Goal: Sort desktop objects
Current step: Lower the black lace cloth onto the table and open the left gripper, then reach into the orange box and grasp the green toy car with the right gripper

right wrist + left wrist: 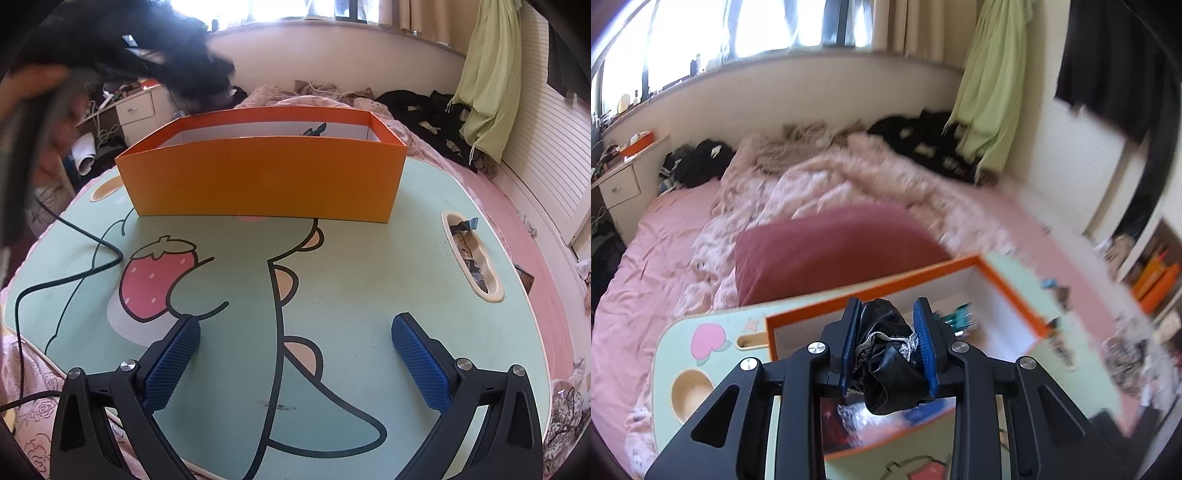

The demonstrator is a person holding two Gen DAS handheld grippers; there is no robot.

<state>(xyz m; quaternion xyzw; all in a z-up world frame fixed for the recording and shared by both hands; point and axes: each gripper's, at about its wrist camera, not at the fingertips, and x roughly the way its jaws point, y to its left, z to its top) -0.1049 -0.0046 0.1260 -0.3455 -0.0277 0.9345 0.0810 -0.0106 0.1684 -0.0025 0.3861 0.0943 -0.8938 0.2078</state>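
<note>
Clamped between the left gripper's (889, 339) jaws is a crumpled black cloth (890, 369), with the orange box (1012, 291) open just beyond them. Right gripper (295, 354) jaws spread wide, empty, facing that box across the table (369, 266).

Bright daylight from blown-out window (738, 29); fisheye bending at edges; motion blur right side, left-wrist view.

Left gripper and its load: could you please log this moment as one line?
left gripper: shut on black lace-trimmed fabric, above orange box | right gripper: open, empty, over lap desk
</note>
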